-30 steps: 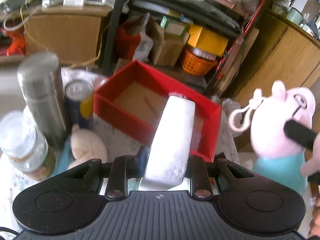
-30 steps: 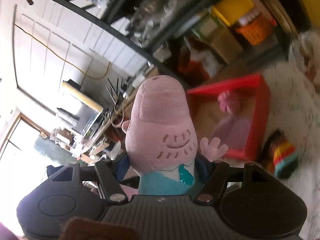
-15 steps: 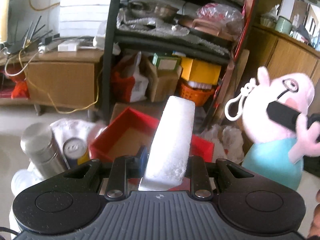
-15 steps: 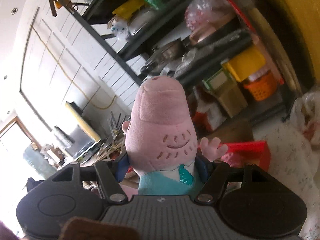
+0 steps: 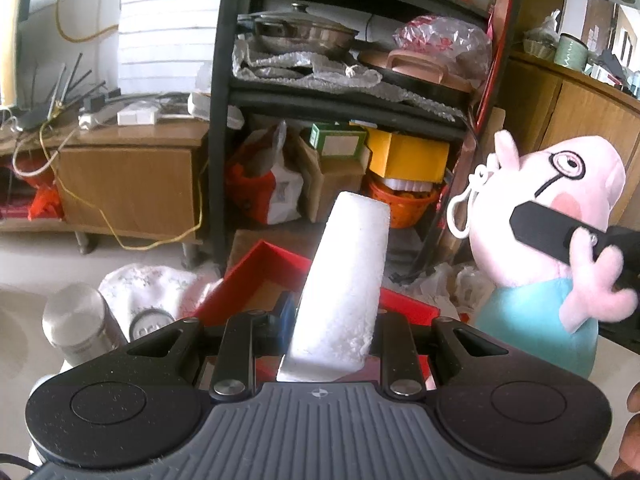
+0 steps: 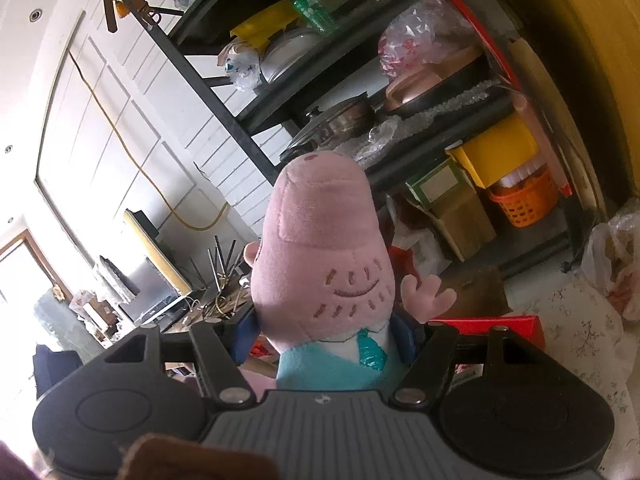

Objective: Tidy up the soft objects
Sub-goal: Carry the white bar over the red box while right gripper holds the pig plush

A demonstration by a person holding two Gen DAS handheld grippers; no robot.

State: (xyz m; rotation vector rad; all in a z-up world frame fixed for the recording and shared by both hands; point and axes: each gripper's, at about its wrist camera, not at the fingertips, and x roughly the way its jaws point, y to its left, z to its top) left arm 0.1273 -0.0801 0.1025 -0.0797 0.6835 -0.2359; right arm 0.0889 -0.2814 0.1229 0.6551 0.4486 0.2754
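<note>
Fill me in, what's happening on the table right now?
A person holds a gripper in each hand, both loaded. The left gripper is shut on a white foam block that sticks up over the red open-topped box. The right gripper is shut on a pink pig plush toy in a teal shirt, held in the air beside the box. Neither is in the box yet. A steel flask and a drink can stand nearby.

Cluttered home storage room: black metal shelving (image 5: 224, 128) with a steel pot (image 5: 304, 34), cardboard boxes (image 5: 332, 184), orange basket (image 5: 404, 206), wooden cabinets (image 5: 128, 188).
</note>
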